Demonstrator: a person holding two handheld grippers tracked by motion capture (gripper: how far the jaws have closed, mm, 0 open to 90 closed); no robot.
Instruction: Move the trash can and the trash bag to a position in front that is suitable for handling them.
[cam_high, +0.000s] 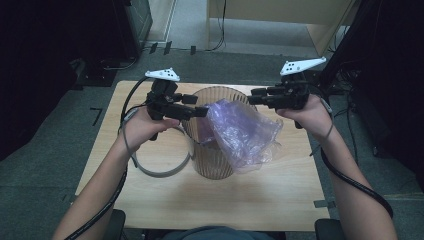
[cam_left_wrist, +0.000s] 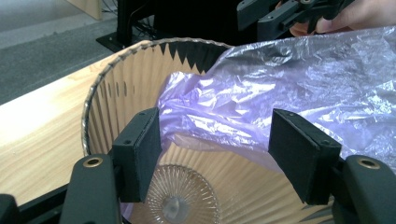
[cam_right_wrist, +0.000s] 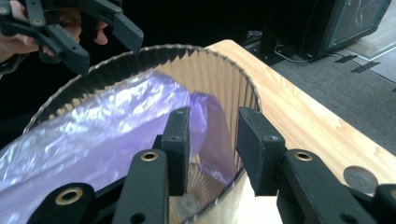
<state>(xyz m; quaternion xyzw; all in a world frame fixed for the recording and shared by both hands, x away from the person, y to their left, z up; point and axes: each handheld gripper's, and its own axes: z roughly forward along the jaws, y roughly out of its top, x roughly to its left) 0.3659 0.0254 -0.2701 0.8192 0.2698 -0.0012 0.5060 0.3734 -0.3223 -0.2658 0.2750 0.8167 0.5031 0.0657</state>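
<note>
A ribbed see-through bin (cam_high: 215, 160) stands upright in the middle of the wooden table (cam_high: 150, 200). A crumpled purple plastic bag (cam_high: 245, 132) hangs partly inside it and spills over its right front rim. My left gripper (cam_high: 197, 106) sits at the bin's left rim and points right. In the left gripper view its jaws (cam_left_wrist: 215, 144) stand wide apart around the bag's edge (cam_left_wrist: 299, 84) without pressing on it. My right gripper (cam_high: 254, 96) hovers at the far right rim and points left. Its jaws (cam_right_wrist: 212, 140) are apart, with the bag (cam_right_wrist: 93, 135) and the bin wall (cam_right_wrist: 219, 79) beyond the gap.
The left gripper's cable (cam_high: 160, 170) loops on the table left of the bin. A small grey disc (cam_right_wrist: 359, 179) lies on the wood near the right gripper. Grey carpet surrounds the table, with dark equipment at both sides and a wooden cabinet (cam_high: 320, 30) behind.
</note>
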